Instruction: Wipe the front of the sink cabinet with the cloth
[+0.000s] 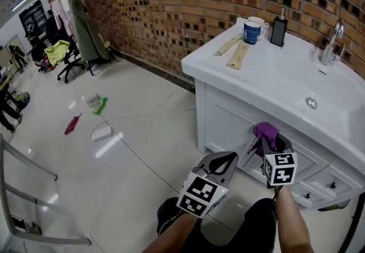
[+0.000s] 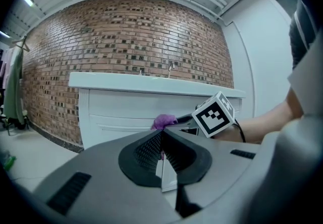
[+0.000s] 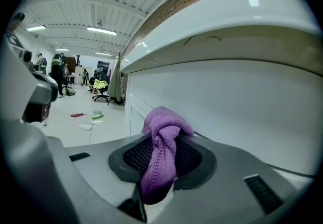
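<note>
The white sink cabinet (image 1: 228,121) stands at the right of the head view. A purple cloth (image 1: 266,131) is bunched against its front panel just under the countertop, with my right gripper (image 1: 268,141) shut on it. In the right gripper view the cloth (image 3: 161,152) hangs out between the closed jaws, close to the cabinet front (image 3: 227,102). My left gripper (image 1: 222,162) hovers lower and to the left, away from the cabinet, shut and holding nothing. From the left gripper view I see the cloth (image 2: 164,121) and the cabinet (image 2: 121,112) ahead.
On the countertop stand a blue mug (image 1: 251,32), a dark soap dispenser (image 1: 279,28), two wooden pieces (image 1: 236,52) and a faucet (image 1: 331,44). Drawer knobs (image 1: 308,195) sit low on the cabinet. Small clutter (image 1: 100,103) lies on the glossy floor; a chair (image 1: 68,58) stands far left.
</note>
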The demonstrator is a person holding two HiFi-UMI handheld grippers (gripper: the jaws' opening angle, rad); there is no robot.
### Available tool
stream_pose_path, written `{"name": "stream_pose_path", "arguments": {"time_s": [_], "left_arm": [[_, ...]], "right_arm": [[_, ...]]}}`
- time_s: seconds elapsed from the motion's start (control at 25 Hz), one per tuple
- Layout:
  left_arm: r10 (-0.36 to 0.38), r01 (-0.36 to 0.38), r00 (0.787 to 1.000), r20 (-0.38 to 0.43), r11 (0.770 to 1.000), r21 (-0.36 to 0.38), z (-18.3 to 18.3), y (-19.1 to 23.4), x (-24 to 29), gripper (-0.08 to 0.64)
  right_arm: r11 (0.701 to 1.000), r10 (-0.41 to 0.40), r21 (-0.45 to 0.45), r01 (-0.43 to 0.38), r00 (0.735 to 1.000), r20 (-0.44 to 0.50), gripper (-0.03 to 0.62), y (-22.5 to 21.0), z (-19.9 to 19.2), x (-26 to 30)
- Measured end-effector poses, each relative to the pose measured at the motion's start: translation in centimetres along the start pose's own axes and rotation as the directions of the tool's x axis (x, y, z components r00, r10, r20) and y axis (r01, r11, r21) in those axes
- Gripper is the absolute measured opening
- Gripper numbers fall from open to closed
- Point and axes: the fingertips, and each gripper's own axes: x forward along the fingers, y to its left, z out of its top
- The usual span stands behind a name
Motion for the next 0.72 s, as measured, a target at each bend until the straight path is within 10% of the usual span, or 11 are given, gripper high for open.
{"name": "stream_pose_path", "arguments": {"time_s": [0.72], "left_arm": [[0.147,-0.147,0.989,-0.016,0.989,-0.015,0.1,7.6,-3.1,0.005]], "right_arm": [[0.980,0.188,-0.068,-0.187,0.982,0.018,0.110,9.1,5.7,9.8]]}}
